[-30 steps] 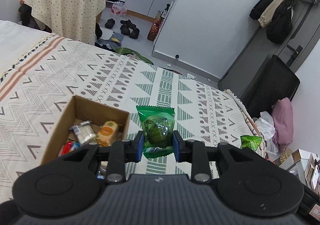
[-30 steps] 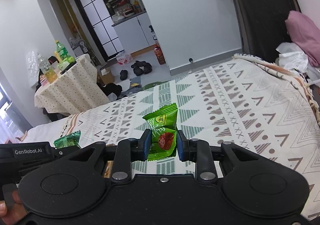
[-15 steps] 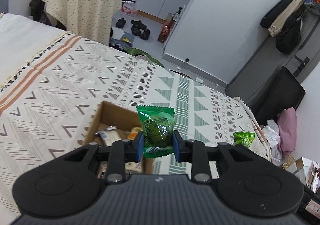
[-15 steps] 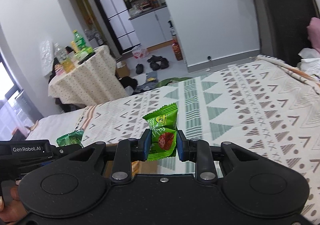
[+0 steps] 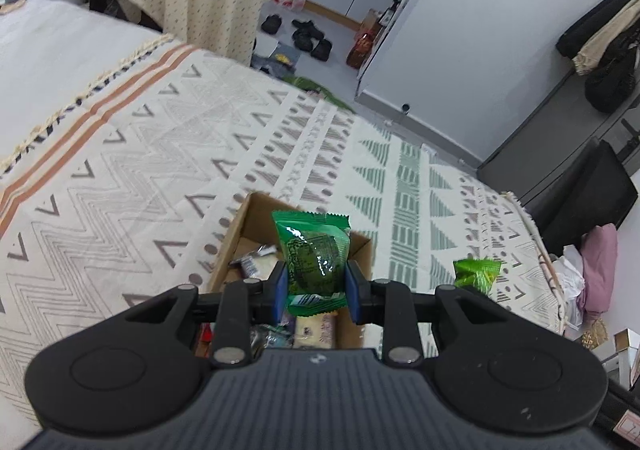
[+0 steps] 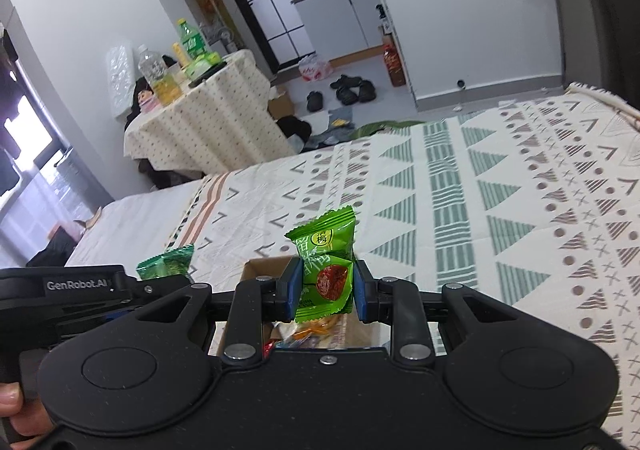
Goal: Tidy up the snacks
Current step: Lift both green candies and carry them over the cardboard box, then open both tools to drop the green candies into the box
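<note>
Bright, even daylight; fisheye-bent edges, slight blur.

Dark green snack packet (image 5: 314, 254); light green packet (image 6: 326, 270) (red fruit print); brown cardboard box (image 5: 256, 218); cream bedspread (image 5: 140, 170), grey-green geometric pattern.

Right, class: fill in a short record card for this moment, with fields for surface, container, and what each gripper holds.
surface: bed with patterned blanket
container: open cardboard box on the blanket, snacks inside
left gripper: shut on dark green snack packet, in front of the box
right gripper: shut on light green plum packet
</note>
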The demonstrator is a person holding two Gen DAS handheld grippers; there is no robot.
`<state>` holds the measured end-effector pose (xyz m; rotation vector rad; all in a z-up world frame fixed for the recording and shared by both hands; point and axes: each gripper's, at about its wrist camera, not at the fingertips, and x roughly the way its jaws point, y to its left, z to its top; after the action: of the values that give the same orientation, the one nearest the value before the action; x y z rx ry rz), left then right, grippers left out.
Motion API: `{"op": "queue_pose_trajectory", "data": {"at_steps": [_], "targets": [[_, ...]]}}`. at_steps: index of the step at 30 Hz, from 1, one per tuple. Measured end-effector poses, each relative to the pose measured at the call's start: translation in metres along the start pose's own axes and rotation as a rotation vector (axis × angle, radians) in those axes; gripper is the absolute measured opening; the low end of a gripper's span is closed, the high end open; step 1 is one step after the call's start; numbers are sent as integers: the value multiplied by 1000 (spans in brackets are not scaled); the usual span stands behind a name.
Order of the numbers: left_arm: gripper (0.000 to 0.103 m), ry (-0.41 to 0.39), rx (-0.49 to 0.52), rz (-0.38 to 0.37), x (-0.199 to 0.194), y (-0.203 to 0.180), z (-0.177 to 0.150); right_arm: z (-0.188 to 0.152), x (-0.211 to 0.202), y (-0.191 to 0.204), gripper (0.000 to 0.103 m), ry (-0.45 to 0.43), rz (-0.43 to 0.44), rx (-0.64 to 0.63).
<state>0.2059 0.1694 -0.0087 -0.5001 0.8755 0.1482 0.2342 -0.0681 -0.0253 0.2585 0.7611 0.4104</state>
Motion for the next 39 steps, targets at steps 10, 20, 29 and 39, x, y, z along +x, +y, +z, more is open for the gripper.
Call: {"op": "queue_pose_trajectory", "data": {"at_steps": [10, 20, 29, 39], "targets": [[37, 84, -91, 32, 27, 30, -1, -5, 36, 14, 26, 80, 27, -11], [48, 64, -140, 96, 30, 49, 16, -6, 65, 29, 26, 152, 64, -18], [61, 47, -175, 129, 28, 58, 27, 10, 84, 36, 62, 155, 135, 28], [86, 50, -151, 162, 25, 48, 27, 11, 72, 20, 67, 167, 96, 50]]}}
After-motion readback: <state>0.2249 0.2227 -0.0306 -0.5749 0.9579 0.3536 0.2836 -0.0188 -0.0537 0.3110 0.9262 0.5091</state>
